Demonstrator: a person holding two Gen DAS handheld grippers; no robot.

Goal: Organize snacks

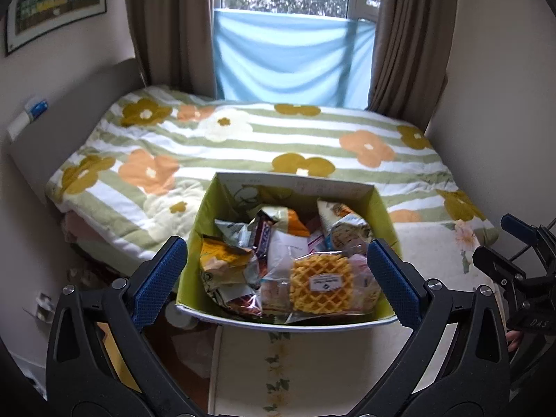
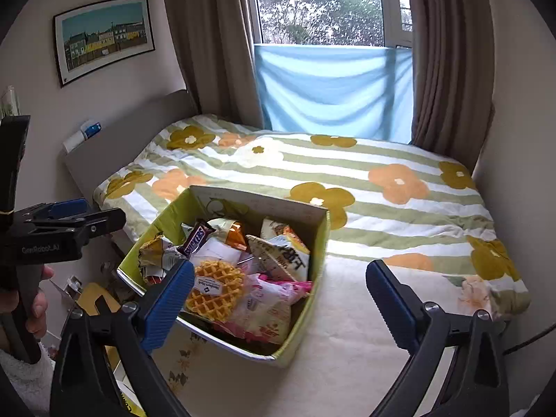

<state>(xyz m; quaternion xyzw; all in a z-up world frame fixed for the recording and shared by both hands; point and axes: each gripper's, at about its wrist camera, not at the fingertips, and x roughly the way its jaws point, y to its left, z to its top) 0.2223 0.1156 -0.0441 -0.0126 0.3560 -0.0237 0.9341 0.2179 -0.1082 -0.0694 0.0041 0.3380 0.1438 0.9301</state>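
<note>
**Snack box sat heaped on the bed as two claws hovered, spread and empty**

From the left wrist, the left gripper [image 1: 276,279] framed the open green cardboard box [image 1: 205,208] at the edge of the bed [image 1: 243,139], its blue ribbed pads wide apart, seemingly lined up for a reach; inside, crinkly foil packets lay jumbled around a cellophane-wrapped waffle [image 1: 321,286]. From the right wrist, the right gripper [image 2: 279,300] stood likewise apart and held nothing, off the box's right corner above the soft cream cover, where a glossy Snickers bar [image 2: 195,238] topped the heap.
</note>
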